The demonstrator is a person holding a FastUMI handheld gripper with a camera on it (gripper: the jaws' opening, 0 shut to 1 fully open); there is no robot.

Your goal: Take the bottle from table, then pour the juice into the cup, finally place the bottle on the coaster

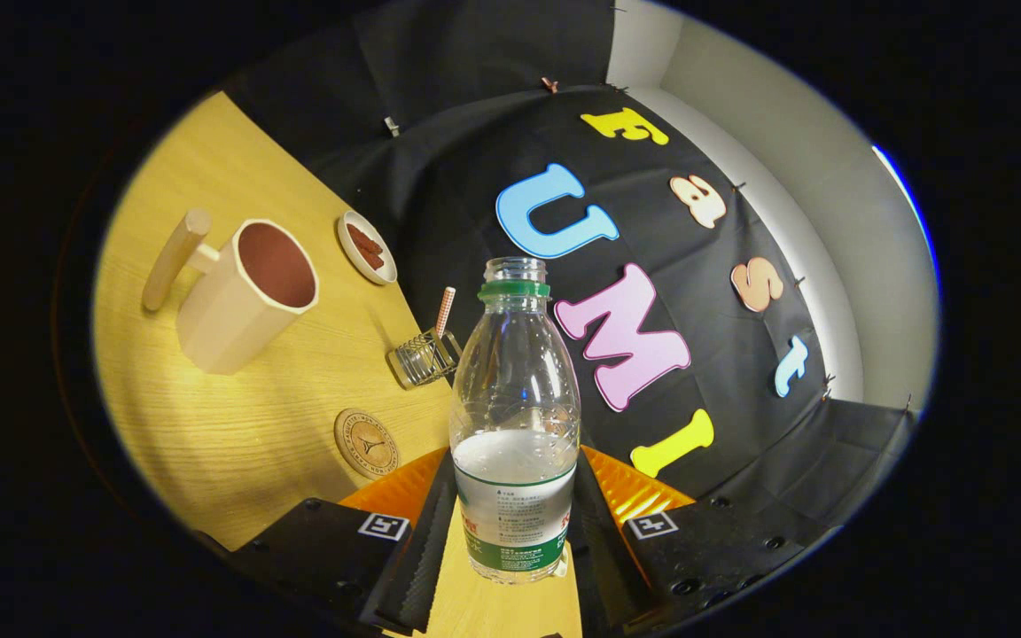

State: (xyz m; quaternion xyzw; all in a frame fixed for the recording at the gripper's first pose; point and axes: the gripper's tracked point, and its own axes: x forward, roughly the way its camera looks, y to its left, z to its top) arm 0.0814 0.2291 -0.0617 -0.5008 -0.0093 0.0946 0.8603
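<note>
- Bottle standing between the two fingers of the gripper, cap off, mouth open, liquid filling only the lower part, label band wrapping the base.
- Long axis running straight up away from the fingers, neck pointing well beyond the fingertips.
- Gripper closing on the lower body of the bottle, one finger pressing each side at label height; grip looking firm, though exact contact on the far side not fully readable.
- Bottle seeming lifted or tilted with the view, table appearing slanted behind it; whether the base is touching the table hard to tell.
- Cup lying well apart, ahead and to the left of the bottle, mouth open and facing up, wooden handle sticking out on its far-left side.
- Coming pour hinging on that bearing: carrying the bottle left and forward, then tipping the neck toward the cup's rim.
- Coaster resting near, just left of the left finger, much closer than the cup, waiting for the last step.
- Wire holder with a straw sitting between coaster and cup line, just beside the bottle's shoulder; worth skirting during the swing.
- Small dish sitting beyond the cup, near the table's far edge.
</note>
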